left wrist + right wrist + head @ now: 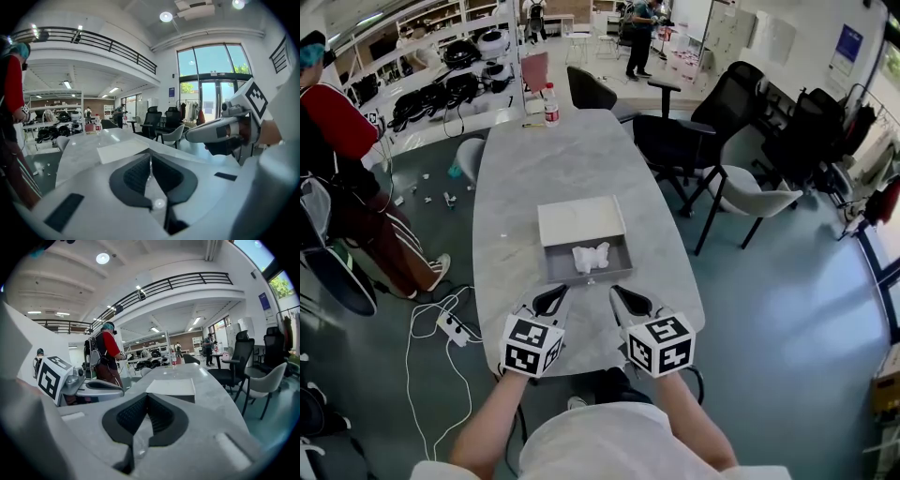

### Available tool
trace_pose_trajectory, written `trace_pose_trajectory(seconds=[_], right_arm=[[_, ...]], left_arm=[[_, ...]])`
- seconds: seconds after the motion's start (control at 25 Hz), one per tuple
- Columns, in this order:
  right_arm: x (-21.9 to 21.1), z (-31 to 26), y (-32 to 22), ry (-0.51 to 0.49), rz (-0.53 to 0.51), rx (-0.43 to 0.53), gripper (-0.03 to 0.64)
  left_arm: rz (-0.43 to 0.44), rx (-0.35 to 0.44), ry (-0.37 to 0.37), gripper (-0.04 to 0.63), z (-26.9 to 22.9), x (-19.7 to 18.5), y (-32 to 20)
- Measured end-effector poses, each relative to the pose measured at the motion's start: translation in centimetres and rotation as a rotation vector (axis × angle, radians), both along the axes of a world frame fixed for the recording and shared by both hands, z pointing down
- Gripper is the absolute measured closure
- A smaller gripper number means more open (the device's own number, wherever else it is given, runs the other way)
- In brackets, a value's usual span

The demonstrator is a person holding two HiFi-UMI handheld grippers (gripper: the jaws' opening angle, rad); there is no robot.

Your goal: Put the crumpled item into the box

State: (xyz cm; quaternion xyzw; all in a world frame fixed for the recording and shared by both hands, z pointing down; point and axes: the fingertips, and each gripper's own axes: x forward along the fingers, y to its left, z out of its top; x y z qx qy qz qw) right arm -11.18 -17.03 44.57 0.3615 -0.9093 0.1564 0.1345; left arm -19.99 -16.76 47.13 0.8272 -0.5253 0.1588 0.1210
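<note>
Head view shows your two grippers low over the near edge of the table (534,169). Your left gripper (555,298) and your right gripper (619,296) sit side by side, close but not touching. Both point at the box (551,267), which lies just past them, near that same edge.

The crumpled item (590,256) is white. It is lying inside the gray box, toward its right side. The white lid (579,221) lies flat behind the box, on the side away from you.

Left gripper view shows that gripper's two black pads pressed together with nothing between them. Right gripper view shows the same: its pads meet and hold nothing. So both of your grippers are closed and empty, and neither one touches the box or the crumpled item.

A bottle (551,105) with a red label stands at the far end of the table. Black chairs (675,141) stand along the table's right side. A person in a red top (337,122) stands on the floor, off the table's left side.
</note>
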Motion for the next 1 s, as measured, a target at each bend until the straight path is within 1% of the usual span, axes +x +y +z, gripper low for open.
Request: trace_pose_trajectory(seconds=[0.12, 0.36, 0.64, 1.0], right_arm=[[0.1, -0.3, 0.8, 0.007, 0.009, 0.013, 0.614], [0.2, -0.8, 2.1, 0.008, 0.004, 0.032, 0.614], [0.0, -1.0, 2.9, 0.019, -0.004, 0.037, 0.614], [0.1, -0.8, 2.9, 0.022, 0.003, 0.037, 0.614]], left_arm=[[-0.021, 0.014, 0.029, 0.575, -0.5, -0.4, 0.9], [-0.038, 0.015, 0.052, 0.577, -0.4, -0.5, 2.4], [-0.053, 0.011, 0.057, 0.578, -0.3, -0.8, 3.4], [-0.052, 0.006, 0.055, 0.578, 0.2, -0.9, 3.3]])
